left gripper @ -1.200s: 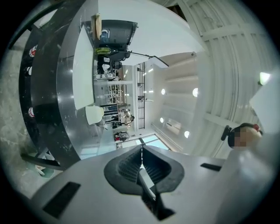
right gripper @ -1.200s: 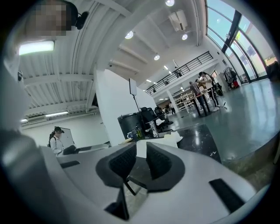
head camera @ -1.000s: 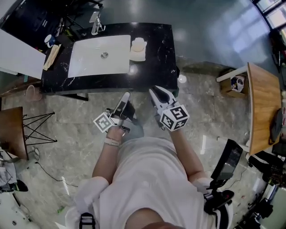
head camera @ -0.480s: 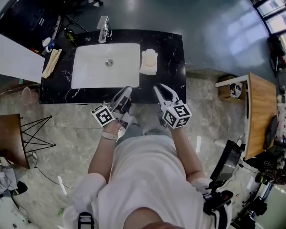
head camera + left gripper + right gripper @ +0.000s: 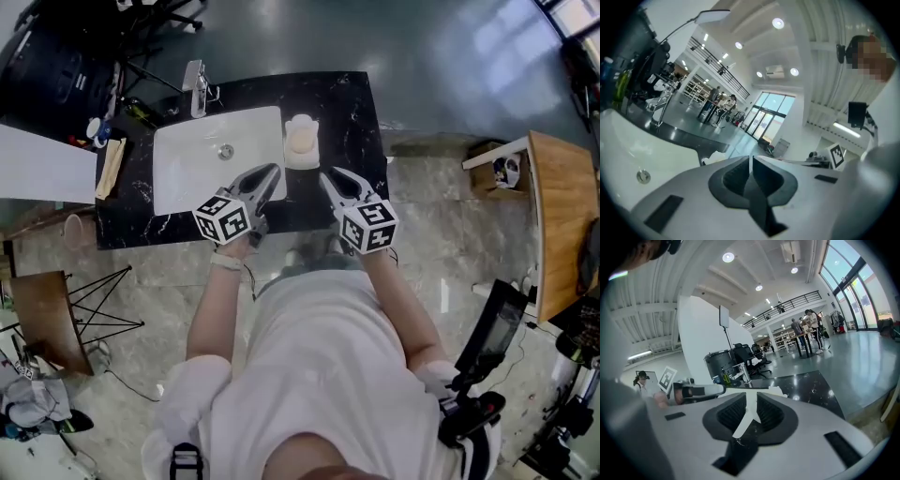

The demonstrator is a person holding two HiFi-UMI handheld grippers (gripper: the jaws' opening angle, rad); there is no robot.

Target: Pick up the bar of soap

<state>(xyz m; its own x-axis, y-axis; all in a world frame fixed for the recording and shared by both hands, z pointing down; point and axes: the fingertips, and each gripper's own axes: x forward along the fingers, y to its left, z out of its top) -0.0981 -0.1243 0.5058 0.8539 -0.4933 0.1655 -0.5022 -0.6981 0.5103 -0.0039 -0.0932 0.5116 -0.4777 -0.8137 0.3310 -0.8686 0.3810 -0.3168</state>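
Left gripper [image 5: 267,174]: you hold it over the near right corner of the sink [image 5: 187,178], jaws fully together, nothing between them. The bar of soap [image 5: 301,139] lies on a dish [image 5: 301,163] on the counter [image 5: 352,112], just beside the sink's right edge, ahead of and between your two grippers. Right gripper [image 5: 328,178]: near the counter's front edge, jaws likewise together and empty. Findings on risk: come in with the tips closed and you will likely shove the bar or the dish instead of gripping it. A pinch off-centre on the bar's rounded edges could squirt it into the basin. The dish looks loose and may slide, or lift with the bar if the soap clings to it. Materials: the sink is a glossy white rectangle. The soap is pale cream, smooth and rounded, probably slick. The dish is white. The counter is polished black stone with white veins, offering little friction.
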